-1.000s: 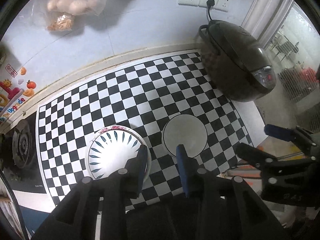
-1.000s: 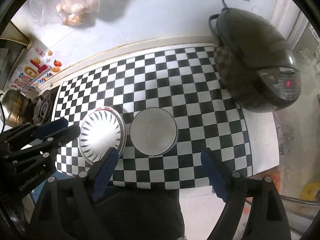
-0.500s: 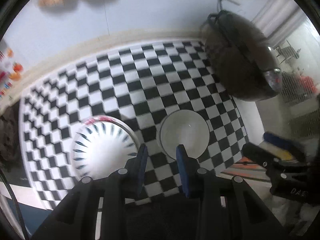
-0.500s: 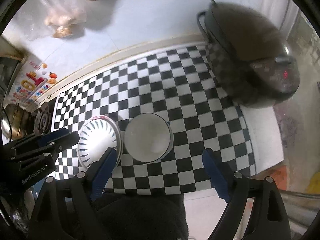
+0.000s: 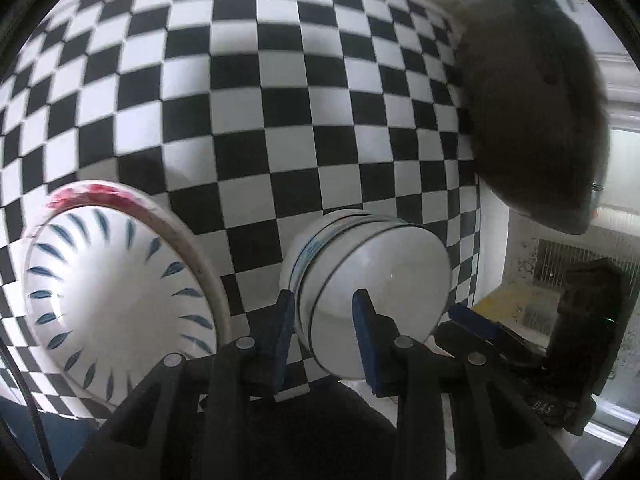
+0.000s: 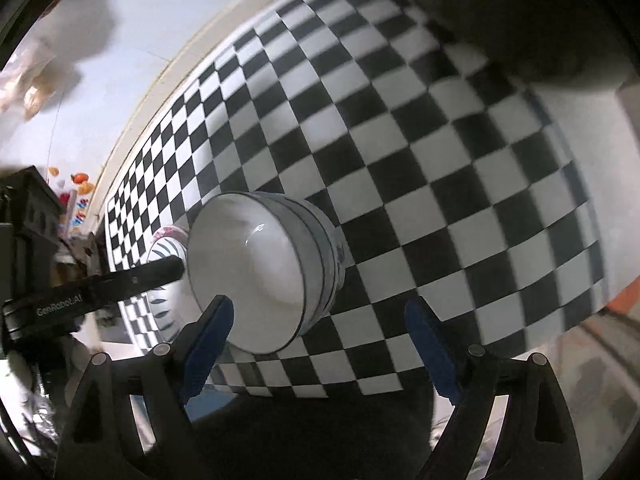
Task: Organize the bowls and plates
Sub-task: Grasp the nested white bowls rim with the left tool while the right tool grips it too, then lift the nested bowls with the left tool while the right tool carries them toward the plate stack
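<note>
A stack of white bowls [image 5: 372,276] stands on the checkered counter [image 5: 280,92], also in the right wrist view [image 6: 264,268]. My left gripper [image 5: 322,326] is open, its blue fingers straddling the near left rim of the top bowl. A stack of plates, the top one with a blue leaf pattern [image 5: 116,292], lies to the left; a sliver shows in the right wrist view [image 6: 164,252]. My right gripper [image 6: 320,344] is wide open and empty, its left finger [image 6: 208,336] at the bowl's near rim.
A dark rice cooker [image 5: 532,108] stands at the counter's right end. The counter's near edge runs just under both grippers. A bag of food [image 6: 28,92] hangs on the white wall at the back left.
Both grippers have dropped and moved in close to the bowl stack. The left fingers now straddle the bowl's rim. The right gripper has stayed wide open.
</note>
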Motion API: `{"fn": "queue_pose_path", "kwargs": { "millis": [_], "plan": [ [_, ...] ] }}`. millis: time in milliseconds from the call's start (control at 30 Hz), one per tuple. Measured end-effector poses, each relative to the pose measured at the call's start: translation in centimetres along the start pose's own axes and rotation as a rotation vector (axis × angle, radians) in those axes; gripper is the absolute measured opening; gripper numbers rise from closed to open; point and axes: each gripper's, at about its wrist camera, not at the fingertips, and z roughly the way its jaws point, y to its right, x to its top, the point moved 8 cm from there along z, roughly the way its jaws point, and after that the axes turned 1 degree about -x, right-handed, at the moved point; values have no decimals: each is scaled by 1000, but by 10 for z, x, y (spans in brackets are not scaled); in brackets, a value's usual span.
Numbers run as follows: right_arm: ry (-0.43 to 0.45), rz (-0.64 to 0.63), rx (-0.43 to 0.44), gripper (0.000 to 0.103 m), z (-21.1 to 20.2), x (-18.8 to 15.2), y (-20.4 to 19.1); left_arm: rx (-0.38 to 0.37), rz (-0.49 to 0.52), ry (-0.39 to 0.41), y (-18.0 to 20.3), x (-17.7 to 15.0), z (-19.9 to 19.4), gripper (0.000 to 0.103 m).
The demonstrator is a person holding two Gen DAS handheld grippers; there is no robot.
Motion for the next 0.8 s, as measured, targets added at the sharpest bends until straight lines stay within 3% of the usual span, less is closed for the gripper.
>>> {"fn": "queue_pose_path", "kwargs": {
  "millis": [400,567,800],
  "plan": [
    [-106,48,98,90,58,8,6,49,42,-107,-6,18,45,37],
    [-139,51,116,90,78,9,5,-5,12,-176,-11,17,66,54],
    [-168,82,177,89,98,12,2,-85,-5,-159,-11,21,70,56]
  ]
}}
